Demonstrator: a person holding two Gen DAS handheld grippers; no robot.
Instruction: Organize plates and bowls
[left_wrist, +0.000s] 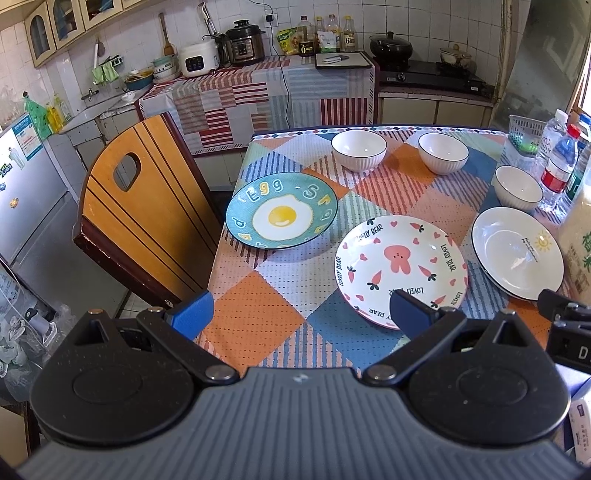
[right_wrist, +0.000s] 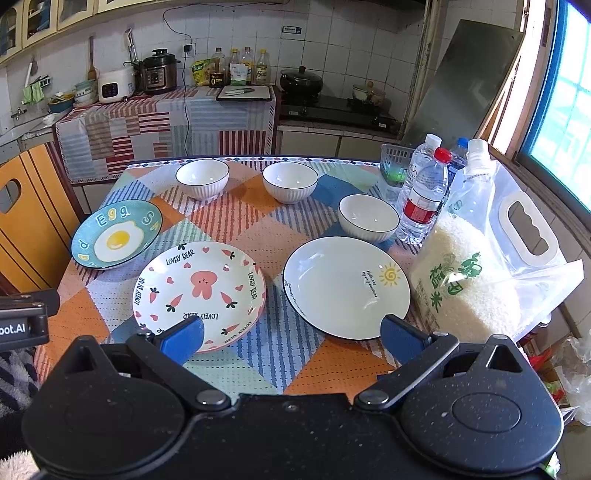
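Three plates lie on the checked tablecloth: a teal egg plate at the left, a pink rabbit plate in the middle, and a white sun plate at the right. Three white ribbed bowls stand behind them: one far left, one far middle, one right. My left gripper hovers open above the table's near edge, left of the rabbit plate. My right gripper is open too, between the rabbit and sun plates.
A bag of rice, water bottles and a small basket crowd the table's right side. A wooden chair stands against the left edge. Behind are a kitchen counter with cookers and a stove.
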